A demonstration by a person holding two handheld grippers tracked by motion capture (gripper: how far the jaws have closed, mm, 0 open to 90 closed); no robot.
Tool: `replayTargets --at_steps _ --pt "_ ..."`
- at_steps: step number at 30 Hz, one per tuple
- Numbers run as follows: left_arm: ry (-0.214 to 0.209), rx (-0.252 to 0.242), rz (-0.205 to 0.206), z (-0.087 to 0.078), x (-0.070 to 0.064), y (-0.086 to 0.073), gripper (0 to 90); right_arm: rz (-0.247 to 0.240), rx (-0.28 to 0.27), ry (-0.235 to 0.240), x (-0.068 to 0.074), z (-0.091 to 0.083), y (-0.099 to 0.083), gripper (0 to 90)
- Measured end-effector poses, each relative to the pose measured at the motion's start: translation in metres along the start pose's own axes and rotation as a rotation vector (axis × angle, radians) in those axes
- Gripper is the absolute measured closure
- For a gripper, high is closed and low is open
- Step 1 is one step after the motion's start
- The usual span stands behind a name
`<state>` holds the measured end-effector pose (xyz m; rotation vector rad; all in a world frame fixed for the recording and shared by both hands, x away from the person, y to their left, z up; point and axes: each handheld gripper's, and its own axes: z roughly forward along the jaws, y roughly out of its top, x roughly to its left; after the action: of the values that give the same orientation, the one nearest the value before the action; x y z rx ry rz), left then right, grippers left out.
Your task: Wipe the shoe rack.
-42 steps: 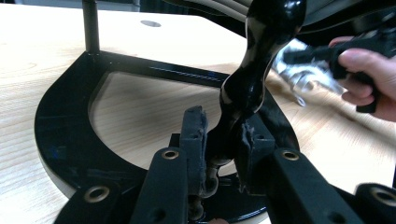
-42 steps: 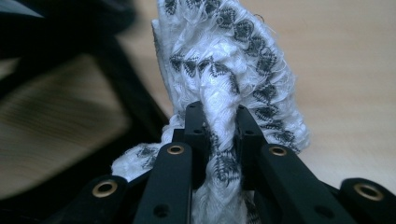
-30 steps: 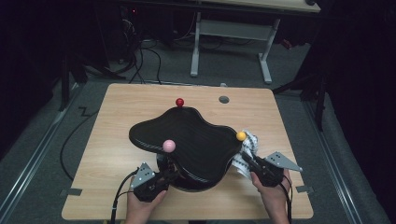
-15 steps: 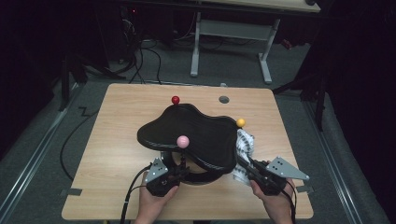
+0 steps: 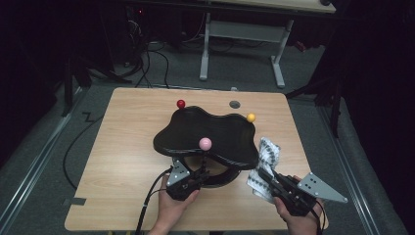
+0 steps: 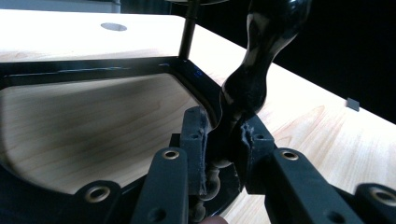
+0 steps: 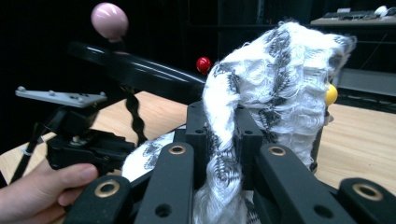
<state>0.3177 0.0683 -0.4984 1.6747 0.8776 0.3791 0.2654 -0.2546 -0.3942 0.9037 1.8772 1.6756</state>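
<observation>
At the table's near edge, left gripper (image 5: pixel 192 177) is clamped on a twisted black leg (image 6: pixel 243 98) of the black wavy-topped stand (image 5: pixel 210 134), which tilts above the wooden table (image 5: pixel 122 147). Right gripper (image 5: pixel 268 176) pinches a white-and-black cloth (image 7: pixel 275 93), jaws nearly closed on the fabric, just right of the stand. Pink ball (image 5: pixel 205 143), red ball (image 5: pixel 181 104) and yellow ball (image 5: pixel 251 117) top its posts. No legible writing. Room dark; grey floor (image 5: pixel 44 142), cables, a white desk frame (image 5: pixel 240 39) behind.

Dim lab; cables (image 5: pixel 147 58), metal bench frame (image 5: pixel 244 39).
</observation>
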Motion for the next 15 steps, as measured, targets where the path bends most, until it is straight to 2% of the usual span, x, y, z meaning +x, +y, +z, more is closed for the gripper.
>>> replayTargets --at_steps 1,5,8,11,15 --pt "0.003 -0.004 -0.004 0.002 -0.002 0.000 75.1 -0.002 -0.005 0.002 0.002 -0.002 0.002 80.8" --pt "0.036 0.005 0.051 0.005 -0.006 0.002 75.1 -0.019 -0.014 0.015 0.012 -0.004 0.008 80.7" --pt "0.060 0.008 0.065 0.005 -0.009 0.002 75.2 -0.047 -0.016 0.032 0.022 -0.001 0.012 80.7" --pt "0.074 0.000 0.066 0.006 -0.011 0.002 75.1 -0.065 -0.023 0.062 0.031 0.004 0.015 80.7" --pt "0.071 0.000 0.067 0.008 -0.013 0.002 75.2 -0.089 -0.022 0.111 0.044 0.017 0.017 80.7"
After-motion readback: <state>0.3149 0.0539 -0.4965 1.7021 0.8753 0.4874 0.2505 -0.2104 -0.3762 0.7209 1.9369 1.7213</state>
